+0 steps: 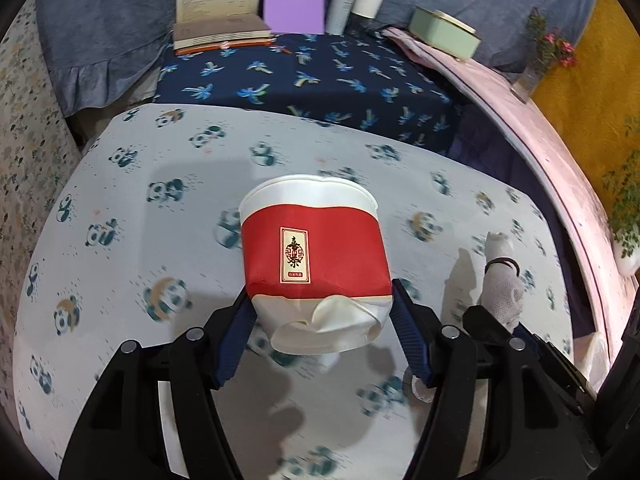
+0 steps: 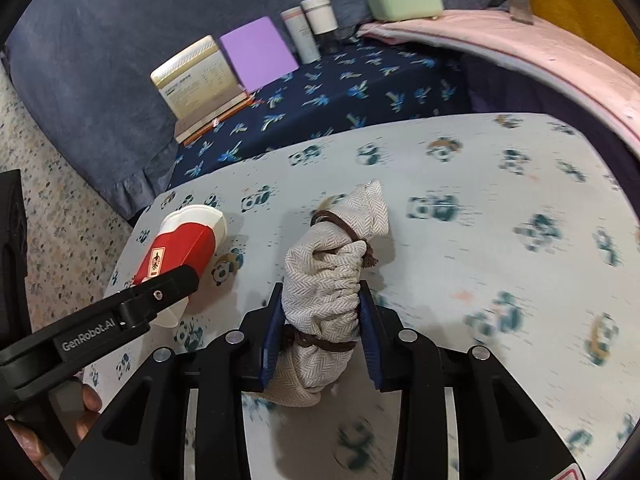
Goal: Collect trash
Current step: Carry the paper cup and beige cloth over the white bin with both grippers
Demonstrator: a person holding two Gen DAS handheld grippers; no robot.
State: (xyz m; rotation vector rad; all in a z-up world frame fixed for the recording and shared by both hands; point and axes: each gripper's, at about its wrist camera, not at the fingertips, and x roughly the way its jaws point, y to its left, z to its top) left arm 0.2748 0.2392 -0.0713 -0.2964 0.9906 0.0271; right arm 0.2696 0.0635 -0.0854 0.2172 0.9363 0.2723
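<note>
Over the panda-print worktop [image 1: 120, 240], the left tool [image 1: 320, 308] clamps the crumpled red-and-white paper cup's [image 1: 314, 256] base, rim pointing away, while just to its right the right tool [image 2: 320, 312] pinches the grey herringbone cloth pouch [image 2: 332, 280] lengthwise.

My left camera looks close along its fingers at the cup [image 1: 314, 264]; my right's, close at the pouch [image 2: 334, 280]. Both share the panda cloth [image 1: 120, 208].
</note>
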